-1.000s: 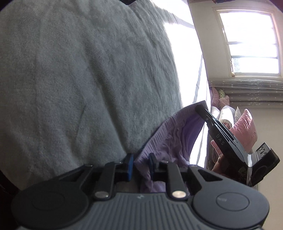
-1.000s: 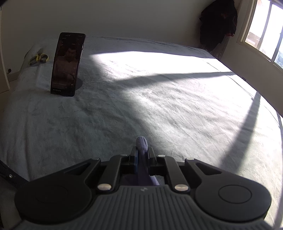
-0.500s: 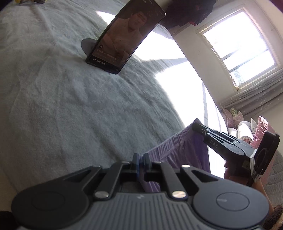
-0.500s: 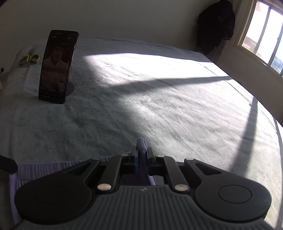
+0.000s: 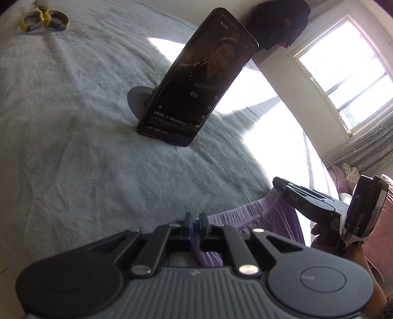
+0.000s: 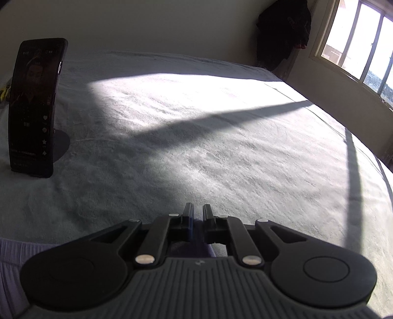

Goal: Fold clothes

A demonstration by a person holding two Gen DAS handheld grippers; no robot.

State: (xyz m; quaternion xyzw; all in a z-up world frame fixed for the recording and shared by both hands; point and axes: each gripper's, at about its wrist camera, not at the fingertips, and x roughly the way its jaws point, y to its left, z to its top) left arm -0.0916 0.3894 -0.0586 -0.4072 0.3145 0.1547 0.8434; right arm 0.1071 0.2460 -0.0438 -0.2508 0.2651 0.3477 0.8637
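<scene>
Two grippers each pinch the same purple garment (image 5: 255, 216) by its elastic edge. On the left gripper (image 5: 196, 220) the jaws are clenched on the cloth near its left end, and the fabric stretches away to the right, where the right gripper (image 5: 282, 185) clamps its other end, held in a person's hand (image 5: 326, 235). In the right wrist view the right gripper's jaws are nearly closed on a dark fold of the fabric, and the garment shows pale at lower left, over the near edge of the bed (image 6: 221, 152). Farther off, a phone (image 5: 196, 90) leans upright on a stand, with yellow-and-grey rings (image 5: 44, 19) at far left.
</scene>
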